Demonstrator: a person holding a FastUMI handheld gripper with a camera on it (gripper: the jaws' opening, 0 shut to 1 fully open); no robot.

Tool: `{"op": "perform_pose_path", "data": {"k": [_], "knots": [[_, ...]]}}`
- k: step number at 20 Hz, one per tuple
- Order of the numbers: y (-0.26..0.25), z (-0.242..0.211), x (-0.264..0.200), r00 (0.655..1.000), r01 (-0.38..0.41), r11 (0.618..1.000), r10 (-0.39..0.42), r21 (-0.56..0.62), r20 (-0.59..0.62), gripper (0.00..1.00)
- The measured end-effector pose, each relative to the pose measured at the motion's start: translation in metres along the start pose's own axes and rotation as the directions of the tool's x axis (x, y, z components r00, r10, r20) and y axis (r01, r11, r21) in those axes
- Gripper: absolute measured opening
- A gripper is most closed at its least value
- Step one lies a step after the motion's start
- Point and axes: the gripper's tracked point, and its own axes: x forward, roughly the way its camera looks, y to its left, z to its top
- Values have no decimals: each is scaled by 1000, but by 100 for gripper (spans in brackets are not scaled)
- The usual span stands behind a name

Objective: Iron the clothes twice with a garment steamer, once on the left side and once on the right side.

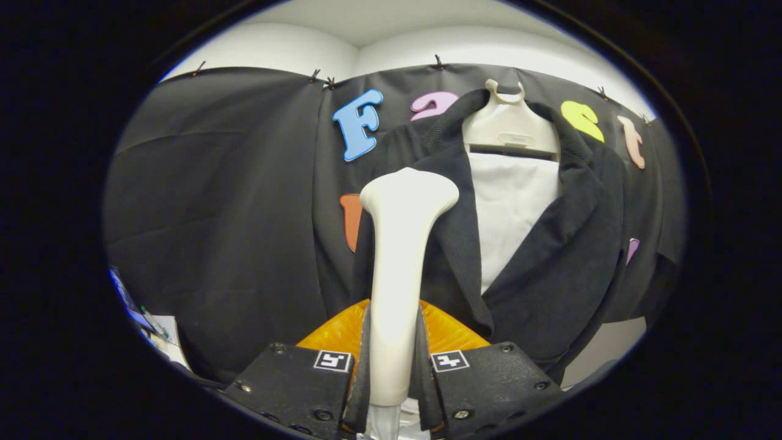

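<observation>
Gripper view: gripper (394, 360) pinches the white garment steamer (400, 256) by its handle; head up ahead against the dark jacket (550, 269); a loose hold could let it twist, snagging the lapel.

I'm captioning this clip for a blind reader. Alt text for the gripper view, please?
The gripper is shut on a white garment steamer, whose head is raised against the left lapel of a black jacket. The jacket hangs on a white hanger over a white shirt.
</observation>
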Motion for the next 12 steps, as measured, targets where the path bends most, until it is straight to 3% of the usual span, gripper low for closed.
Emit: {"op": "perform_pose_path", "data": {"k": [12], "knots": [[-13, -34, -4, 998, -6, 999, 9, 47, -62, 34]]}}
